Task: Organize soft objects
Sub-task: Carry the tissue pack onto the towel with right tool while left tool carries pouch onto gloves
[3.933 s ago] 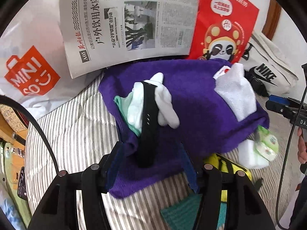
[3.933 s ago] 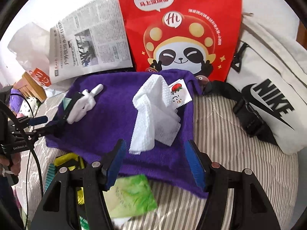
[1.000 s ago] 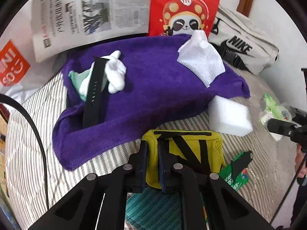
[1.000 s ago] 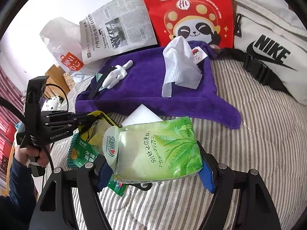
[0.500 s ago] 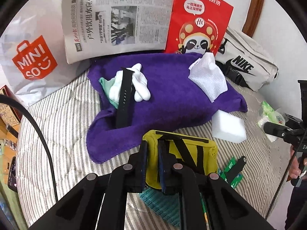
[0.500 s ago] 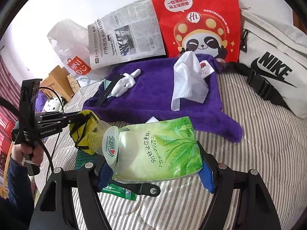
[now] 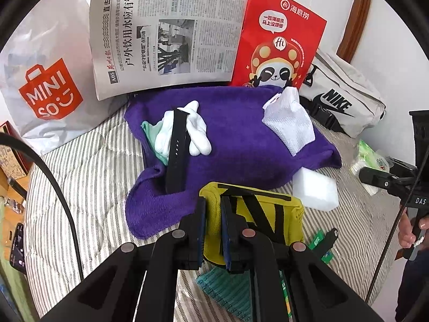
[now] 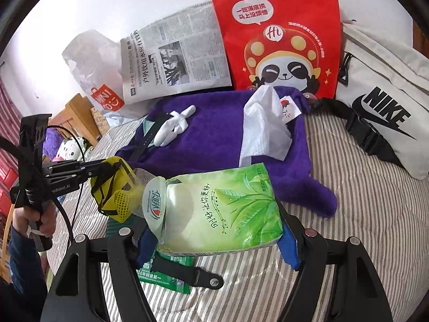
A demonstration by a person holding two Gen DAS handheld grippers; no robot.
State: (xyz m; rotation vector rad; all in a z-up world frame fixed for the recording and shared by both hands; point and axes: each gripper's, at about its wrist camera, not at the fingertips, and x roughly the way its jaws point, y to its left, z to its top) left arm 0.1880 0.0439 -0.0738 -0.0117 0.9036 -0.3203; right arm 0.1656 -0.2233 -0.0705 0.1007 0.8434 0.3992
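My left gripper is shut on the edge of a yellow mesh pouch with black straps and holds it above the striped bed; the pouch also shows in the right wrist view. My right gripper is shut on a green tissue pack, lifted off the bed. A purple towel lies ahead. On it rest a white glove, a black strap and a white cloth.
A white sponge block lies by the towel's near edge. A newspaper, a red panda bag, a Miniso bag and a Nike bag stand behind. A green packet and a teal cloth lie on the bed.
My left gripper closed on the yellow pouch and lifted it back from the towel. My right gripper took the green tissue pack and raised it off the bed.
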